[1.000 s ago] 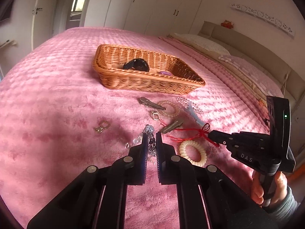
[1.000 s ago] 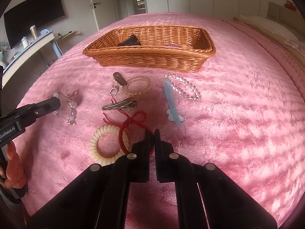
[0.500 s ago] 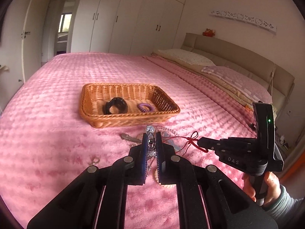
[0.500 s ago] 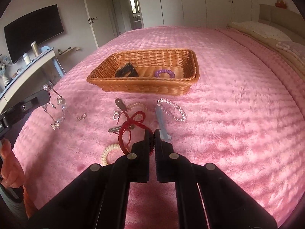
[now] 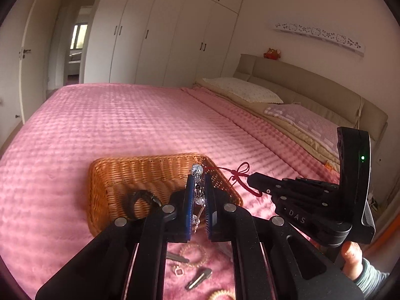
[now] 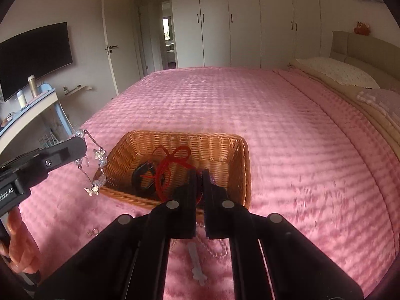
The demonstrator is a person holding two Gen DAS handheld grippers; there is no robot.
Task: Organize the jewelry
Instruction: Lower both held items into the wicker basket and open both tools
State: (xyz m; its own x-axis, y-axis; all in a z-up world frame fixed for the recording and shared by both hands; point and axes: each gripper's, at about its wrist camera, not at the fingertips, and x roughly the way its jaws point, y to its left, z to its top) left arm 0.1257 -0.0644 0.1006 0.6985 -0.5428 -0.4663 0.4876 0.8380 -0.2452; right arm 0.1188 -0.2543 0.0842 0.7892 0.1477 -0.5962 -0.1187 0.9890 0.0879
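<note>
Both tools are carrying loads toward the basket (image 6: 222, 150) on the bed (image 6: 275, 115). Left tool (image 5: 198, 195) is pinching the crystal chain (image 6: 96, 172), which is dangling just outside the basket's left rim. Right tool (image 6: 198, 187) is pinching the red cord (image 6: 172, 165), which is hanging over the interior. Advice: bring each dangling end inside the rim before letting go, one at a time, avoiding tangles with the black ring (image 6: 143, 180).

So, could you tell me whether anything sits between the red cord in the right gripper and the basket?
Nothing visible does. The right gripper holds the red cord over the open basket; only a black ring lies inside.
</note>
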